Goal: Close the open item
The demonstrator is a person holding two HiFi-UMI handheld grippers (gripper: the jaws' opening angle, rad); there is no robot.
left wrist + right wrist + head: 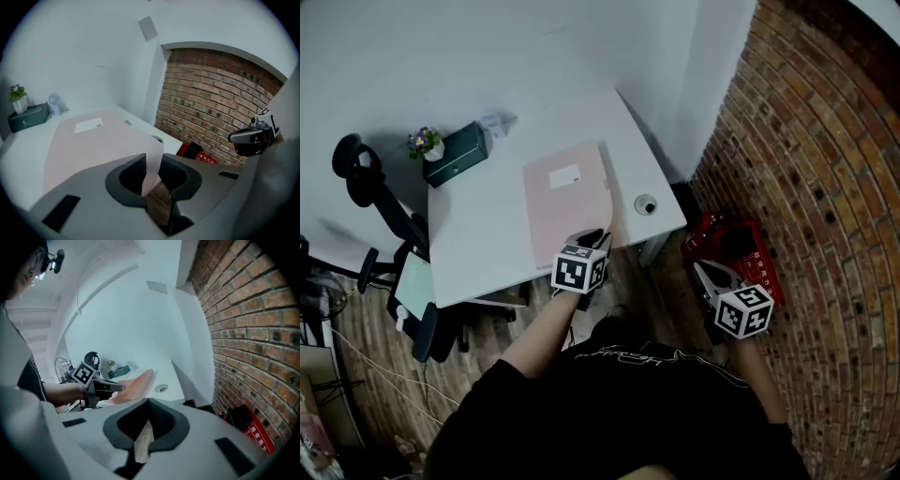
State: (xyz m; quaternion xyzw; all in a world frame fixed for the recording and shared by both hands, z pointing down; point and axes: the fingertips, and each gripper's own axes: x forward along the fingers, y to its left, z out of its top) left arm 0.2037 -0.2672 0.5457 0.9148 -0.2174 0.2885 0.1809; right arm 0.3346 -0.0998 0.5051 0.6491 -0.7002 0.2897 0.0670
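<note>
A pink folder [567,192] with a white label lies flat on the white desk [478,234]. My left gripper [595,234] is at the desk's near edge, on the folder's near right corner. In the left gripper view that corner of the folder's cover [152,161] stands between the jaws of the left gripper [151,159], which are slightly parted, so it is open. My right gripper [705,272] hangs off the desk to the right, over the floor; its jaws [149,401] are shut and empty. It looks towards the folder [133,383] and the left gripper [117,386].
A dark green box [457,155], a small potted plant [424,142] and a small white object [492,124] stand at the desk's far left corner. A round cable hole [646,204] is near the right edge. A black office chair [375,187] stands left, with a red crate [741,248] and brick wall [825,141] on the right.
</note>
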